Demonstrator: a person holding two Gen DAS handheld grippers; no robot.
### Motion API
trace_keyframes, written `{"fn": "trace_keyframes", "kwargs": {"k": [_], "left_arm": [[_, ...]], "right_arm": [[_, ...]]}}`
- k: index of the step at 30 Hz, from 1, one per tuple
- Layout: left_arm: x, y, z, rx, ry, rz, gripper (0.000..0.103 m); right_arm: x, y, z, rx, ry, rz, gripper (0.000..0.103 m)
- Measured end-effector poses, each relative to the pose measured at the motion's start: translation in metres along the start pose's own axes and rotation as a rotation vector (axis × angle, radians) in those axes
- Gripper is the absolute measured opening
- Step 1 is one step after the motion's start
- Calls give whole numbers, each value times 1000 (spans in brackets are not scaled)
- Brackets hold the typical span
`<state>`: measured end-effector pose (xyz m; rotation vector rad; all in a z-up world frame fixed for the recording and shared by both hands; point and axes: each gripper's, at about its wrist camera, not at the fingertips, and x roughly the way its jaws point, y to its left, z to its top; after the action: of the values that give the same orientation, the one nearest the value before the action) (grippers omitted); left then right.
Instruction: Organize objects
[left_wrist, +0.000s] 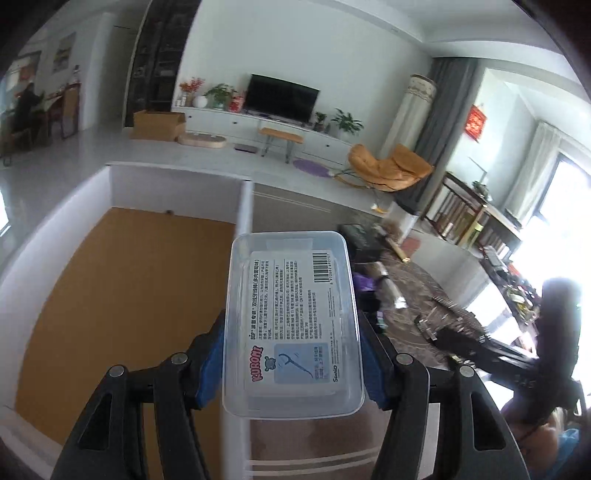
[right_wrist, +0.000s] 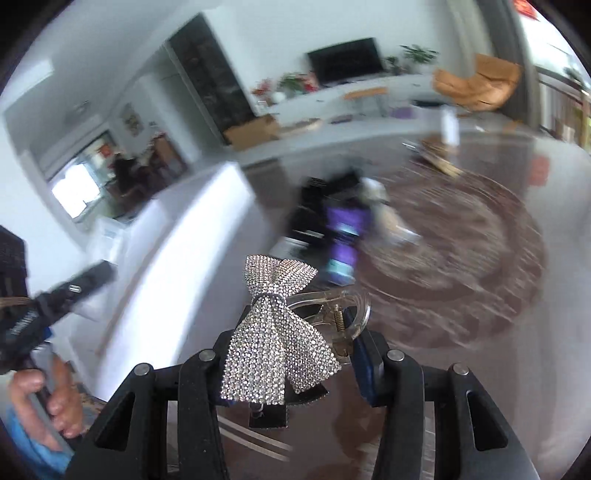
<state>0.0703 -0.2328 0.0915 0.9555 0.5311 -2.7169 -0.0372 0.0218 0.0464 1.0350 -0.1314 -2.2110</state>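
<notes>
The left gripper (left_wrist: 293, 363) is clamping a clear rectangular plastic floss-pick box (left_wrist: 293, 325) between its blue pads, holding it aloft over the white dividing wall (left_wrist: 242, 206) of a brown-floored white bin (left_wrist: 110, 295). The right gripper (right_wrist: 291, 354) is pinching a rhinestone-covered silver bow hair clip (right_wrist: 277, 332), above the patterned brown surface (right_wrist: 461, 258). Risk assessment: the box is straddling the wall, so an early release could tip it outside; the clip's grip looks partial, and fast motion could shake it loose.
</notes>
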Motion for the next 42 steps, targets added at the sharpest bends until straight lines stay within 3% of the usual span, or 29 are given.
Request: {"fn": "trace_keyframes", "kwargs": {"k": [4, 7, 11, 13, 15, 18, 19, 22, 26, 27, 29, 32, 34, 36, 38, 41, 42], "left_arm": [[-4, 74, 1, -65, 67, 227, 61], [2, 125, -9, -158, 156, 329, 62], [10, 161, -24, -217, 261, 458, 65], [7, 168, -31, -263, 257, 469, 75], [0, 165, -36, -275, 212, 478, 88], [0, 157, -33, -242, 185, 499, 88], [4, 150, -31, -228, 185, 501, 88], [7, 126, -19, -190, 142, 441, 88], [7, 63, -9, -90, 110, 234, 88], [9, 35, -10, -42, 125, 161, 88], [13, -13, -16, 40, 159, 56, 88], [33, -94, -43, 177, 267, -124, 92], [52, -133, -68, 234, 325, -210, 94], [81, -159, -98, 281, 362, -234, 94], [106, -171, -127, 323, 385, -173, 94], [132, -170, -144, 327, 385, -98, 93], [133, -172, -146, 341, 340, -64, 94]], "right_arm": [[24, 94, 31, -160, -8, 168, 48], [53, 149, 43, -249, 21, 243, 48], [121, 199, 38, -336, 180, 314, 52], [140, 202, 33, -330, 214, 330, 71], [139, 188, 33, -272, 179, 349, 72], [119, 154, 37, -210, 94, 315, 89], [111, 138, 38, -195, 65, 292, 89], [80, 83, 31, -170, -21, 181, 91], [47, -4, -14, -210, -123, -161, 99], [41, -30, -30, -225, -116, -274, 99], [28, -75, -51, -216, -80, -405, 99], [-2, -125, -77, -134, -69, -540, 99], [-34, -142, -76, 7, -116, -585, 99], [-49, -152, -75, 82, -184, -620, 100], [-54, -160, -75, 127, -181, -656, 101], [-49, -173, -72, 162, -138, -663, 101], [-48, -172, -72, 167, -127, -664, 101]]}}
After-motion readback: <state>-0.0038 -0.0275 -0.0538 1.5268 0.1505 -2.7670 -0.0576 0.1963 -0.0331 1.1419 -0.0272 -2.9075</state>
